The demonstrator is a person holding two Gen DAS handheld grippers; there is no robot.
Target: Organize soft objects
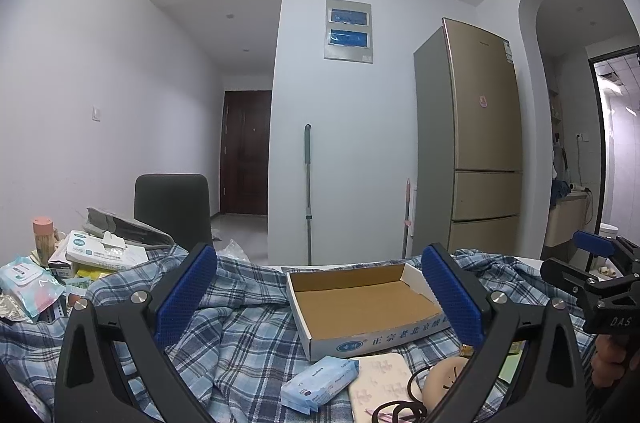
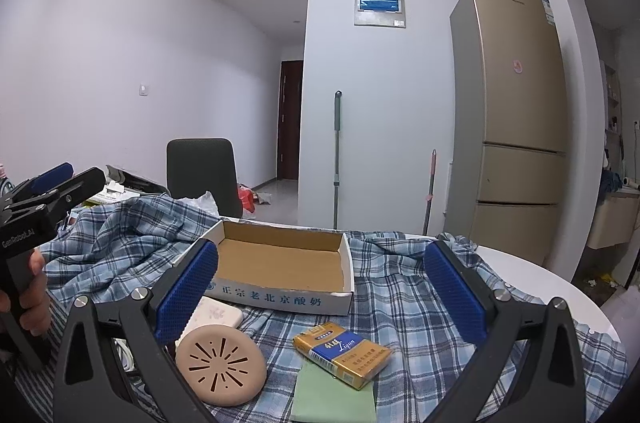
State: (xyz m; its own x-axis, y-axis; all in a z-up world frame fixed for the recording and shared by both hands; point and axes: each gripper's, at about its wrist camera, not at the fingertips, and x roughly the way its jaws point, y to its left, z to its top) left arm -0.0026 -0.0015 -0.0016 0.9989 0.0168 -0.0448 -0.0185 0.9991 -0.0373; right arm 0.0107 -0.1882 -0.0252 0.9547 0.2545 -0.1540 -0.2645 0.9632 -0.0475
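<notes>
My left gripper (image 1: pixel 318 263) is open with nothing between its blue pads, held above a blue plaid cloth (image 1: pixel 240 303). Ahead lies an empty shallow cardboard box (image 1: pixel 380 337). Near its front are a light blue tissue pack (image 1: pixel 320 381), a pale pink pad (image 1: pixel 384 379) and a round beige disc (image 1: pixel 444 379). My right gripper (image 2: pixel 320 251) is also open and empty, facing the same box (image 2: pixel 272 297). Below it lie the beige disc (image 2: pixel 220 363), the pale pad (image 2: pixel 216 313), a yellow-and-blue cigarette pack (image 2: pixel 342 351) and a green sheet (image 2: pixel 334 399).
Wet-wipe packs (image 1: pixel 104 251) and a pink-capped bottle (image 1: pixel 42 235) crowd the table's left side. A black cable (image 1: pixel 400 411) lies by the disc. The white round table's edge (image 2: pixel 540 279) shows at right. A dark chair (image 2: pixel 204 171) stands behind, with a fridge (image 2: pixel 516 123) beyond.
</notes>
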